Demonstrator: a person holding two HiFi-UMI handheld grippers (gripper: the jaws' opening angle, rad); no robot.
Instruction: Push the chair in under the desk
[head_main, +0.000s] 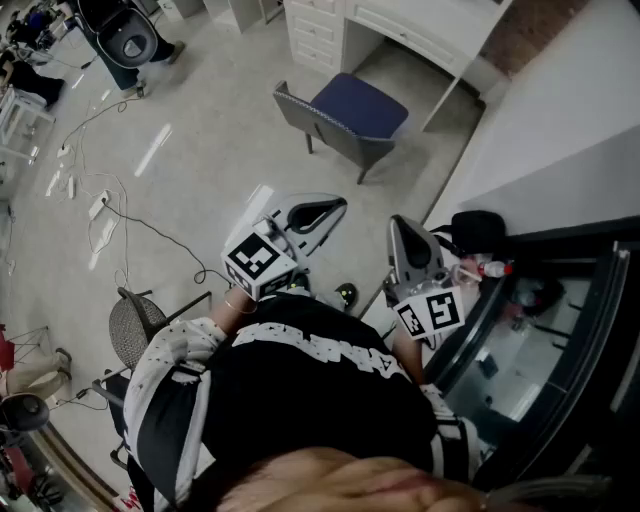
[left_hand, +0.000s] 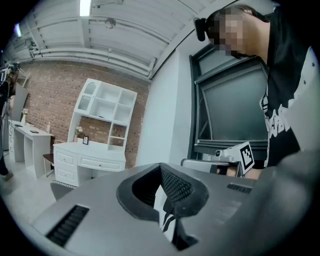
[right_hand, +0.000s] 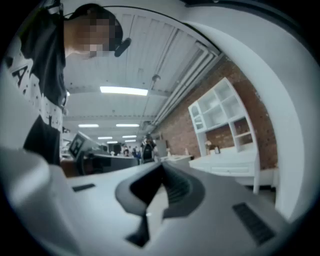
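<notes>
The chair (head_main: 345, 115), with a blue seat and a grey back, stands on the floor a little out from the white desk (head_main: 400, 25), its seat toward the desk opening. I hold both grippers close to my body, well short of the chair. The left gripper (head_main: 322, 213) is shut and empty. So is the right gripper (head_main: 405, 235) beside it. In the left gripper view the left gripper (left_hand: 161, 172) points level toward the desk (left_hand: 85, 161) and its white shelf unit (left_hand: 105, 112). The right gripper (right_hand: 161, 174) has the desk (right_hand: 235, 162) off to its right.
Cables (head_main: 100, 200) trail across the floor at the left. A mesh chair (head_main: 135, 325) stands by my left side and a black chair (head_main: 125, 40) at the far left. A white partition (head_main: 540, 130) and a dark glass cabinet (head_main: 540, 340) close off the right.
</notes>
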